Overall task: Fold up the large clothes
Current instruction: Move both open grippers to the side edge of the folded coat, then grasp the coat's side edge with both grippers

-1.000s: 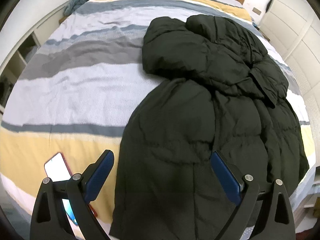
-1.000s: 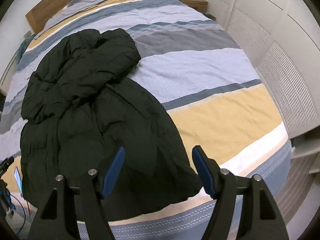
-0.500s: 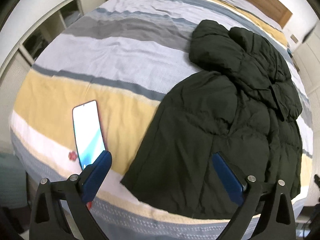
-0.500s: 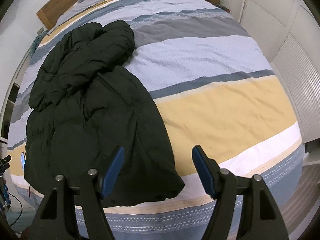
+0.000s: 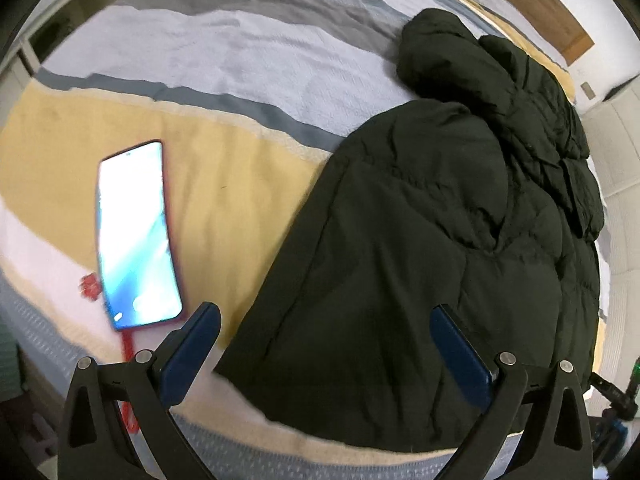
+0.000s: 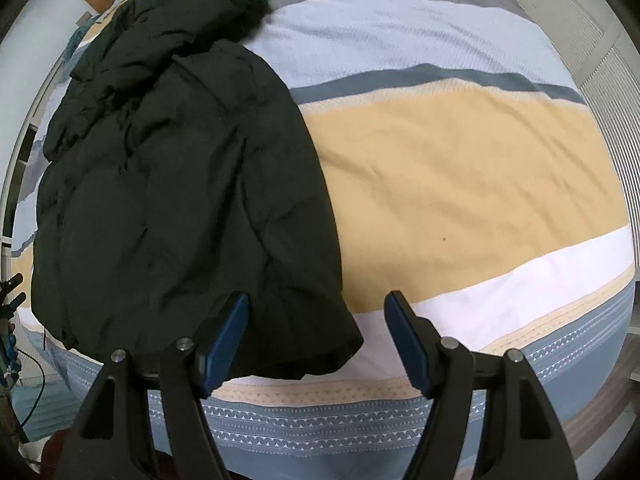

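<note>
My left gripper (image 5: 324, 350): matte black triangular arms, blue pads (image 5: 191, 354) lining the jaws, two silver screws per arm, lower frame. My right gripper (image 6: 316, 338): same black arms, blue pads (image 6: 224, 340), silver screws.

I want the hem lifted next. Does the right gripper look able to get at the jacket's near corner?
Probably yes. The right gripper is open, with the jacket corner lying just ahead between its fingers near the bed edge, and nothing covers it.
</note>
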`<state>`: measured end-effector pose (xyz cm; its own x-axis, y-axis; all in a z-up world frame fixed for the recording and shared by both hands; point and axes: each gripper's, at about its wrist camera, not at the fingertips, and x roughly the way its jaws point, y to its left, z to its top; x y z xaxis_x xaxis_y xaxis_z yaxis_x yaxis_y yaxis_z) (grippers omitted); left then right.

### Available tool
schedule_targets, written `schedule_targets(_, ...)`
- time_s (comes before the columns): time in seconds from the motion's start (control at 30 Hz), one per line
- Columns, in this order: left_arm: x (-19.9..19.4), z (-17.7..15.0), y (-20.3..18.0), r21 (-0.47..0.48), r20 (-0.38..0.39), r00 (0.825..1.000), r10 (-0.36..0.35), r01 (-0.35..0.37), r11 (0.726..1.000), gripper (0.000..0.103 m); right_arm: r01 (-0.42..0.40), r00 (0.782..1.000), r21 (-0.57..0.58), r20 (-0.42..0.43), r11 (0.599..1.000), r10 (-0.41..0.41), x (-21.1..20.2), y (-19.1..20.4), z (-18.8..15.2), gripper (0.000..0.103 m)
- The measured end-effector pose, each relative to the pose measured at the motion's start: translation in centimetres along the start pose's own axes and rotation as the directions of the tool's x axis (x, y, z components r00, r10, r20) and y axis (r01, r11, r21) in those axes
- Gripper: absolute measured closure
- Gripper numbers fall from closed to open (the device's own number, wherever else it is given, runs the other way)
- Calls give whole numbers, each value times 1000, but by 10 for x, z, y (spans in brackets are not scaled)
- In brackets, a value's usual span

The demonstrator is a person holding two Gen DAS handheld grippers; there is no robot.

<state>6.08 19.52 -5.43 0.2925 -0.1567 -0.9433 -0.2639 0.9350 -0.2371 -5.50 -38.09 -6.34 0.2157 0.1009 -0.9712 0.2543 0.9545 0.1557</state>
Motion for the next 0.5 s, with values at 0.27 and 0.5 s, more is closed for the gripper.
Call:
schedule_targets(0.27,31,19,4,72,-92,994,-57,64,995,1,4,1000,40,17,999,-5,-3,4,5,34)
schedule_targets(0.5,60,20,8,83,-191,972,-134,152,985,1,-20,1000,67,1,998,20,7,6,11,34)
